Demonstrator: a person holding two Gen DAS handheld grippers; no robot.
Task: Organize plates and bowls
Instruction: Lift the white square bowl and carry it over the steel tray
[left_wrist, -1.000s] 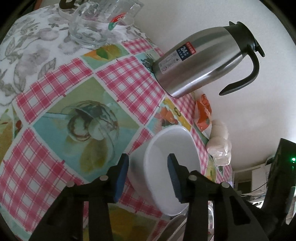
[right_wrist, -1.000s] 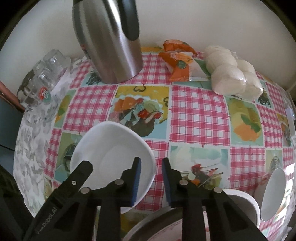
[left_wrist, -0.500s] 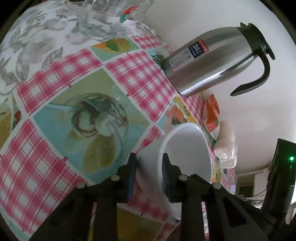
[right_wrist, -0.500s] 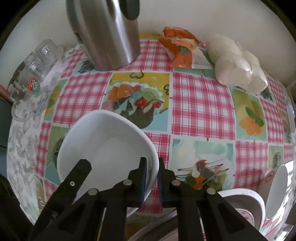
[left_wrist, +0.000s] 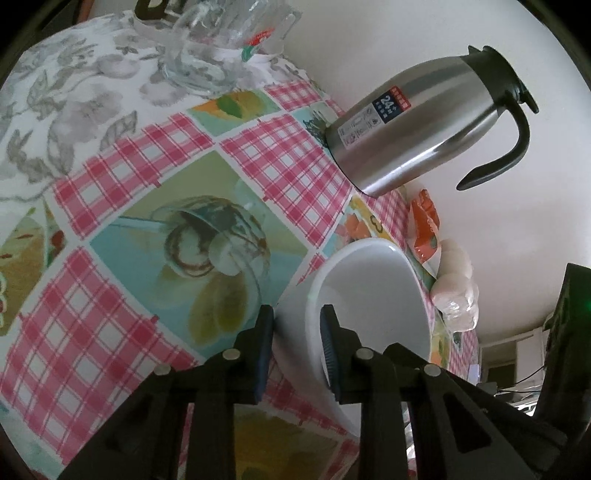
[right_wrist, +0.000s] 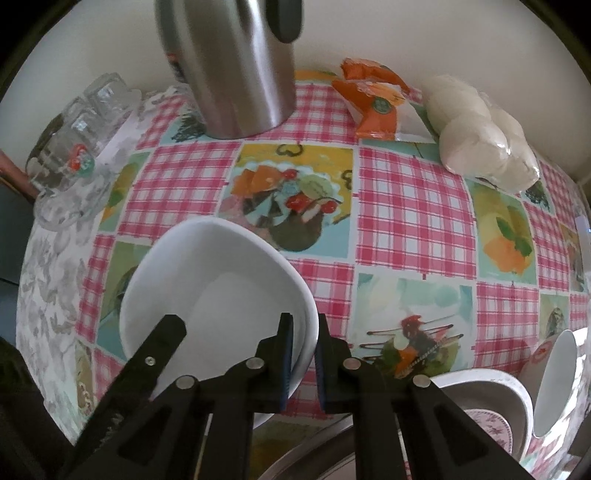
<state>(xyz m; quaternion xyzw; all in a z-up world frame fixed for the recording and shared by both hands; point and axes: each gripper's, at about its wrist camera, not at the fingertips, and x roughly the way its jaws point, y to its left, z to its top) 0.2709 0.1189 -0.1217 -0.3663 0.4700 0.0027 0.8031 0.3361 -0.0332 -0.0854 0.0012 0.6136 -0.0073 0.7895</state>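
A white bowl (left_wrist: 369, 295) sits tilted over the chequered tablecloth, held from two sides. My left gripper (left_wrist: 295, 336) is shut on its near wall, one pad outside and one inside. In the right wrist view the same bowl (right_wrist: 221, 288) fills the lower left, and my right gripper (right_wrist: 303, 350) is shut on its right rim. One black finger of the left gripper (right_wrist: 162, 343) reaches into the bowl from the lower left. More dishes stand at the lower right: a white bowl on edge (right_wrist: 554, 376) and a patterned dish (right_wrist: 491, 421) inside a grey-rimmed bowl (right_wrist: 476, 384).
A steel thermos jug (left_wrist: 417, 125) with a black handle stands by the wall behind the bowl. Glass cups (left_wrist: 207, 48) sit at the far left corner. An orange packet (right_wrist: 376, 103) and a bag of white buns (right_wrist: 480, 140) lie along the wall.
Both grippers have closed on the white bowl: the left on its wall, the right on its rim. The bowl now sits tilted and closer to both cameras.
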